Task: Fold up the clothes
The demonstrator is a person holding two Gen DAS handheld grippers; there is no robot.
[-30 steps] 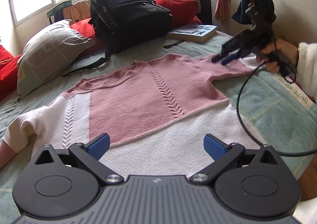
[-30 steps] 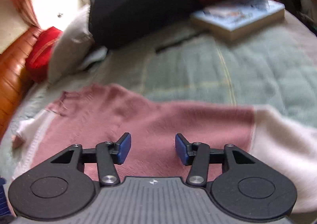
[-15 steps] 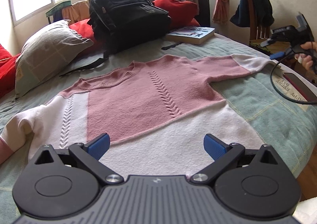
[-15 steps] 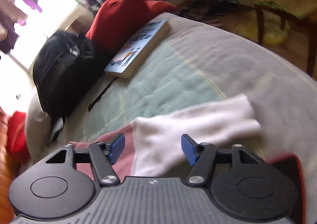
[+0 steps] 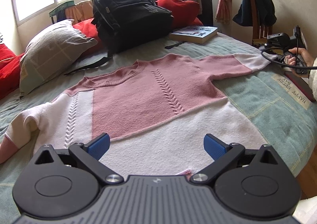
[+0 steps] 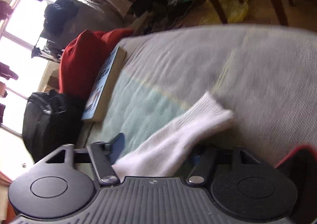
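The sweater point(image 5: 150, 101) lies flat, front up, across the bed point(image 5: 267, 109), neck toward the far side and hem toward the near edge, both sleeves stretched out, which seems the laid-out start for folding. The left gripper point(image 5: 156, 144) hovers over the white hem with its fingers wide and nothing between them, probably waiting to pin or lift that edge.

At the far right the right gripper point(image 6: 156, 152) has just been closing its jaws around the white sleeve point(image 6: 178, 136), and the cloth sits between them (whether the pads fully press it I cannot tell, since the right finger is hidden by the cloth). That hold suits carrying the sleeve inward over the chest.

Open bedding lies right of the sweater and beyond the cuff. The far side is crowded: a backpack point(image 5: 130, 17), a book point(image 5: 195, 33) and a pillow point(image 5: 53, 53) stand near the neck. A phone point(image 6: 297, 162) lies just beside the right gripper.
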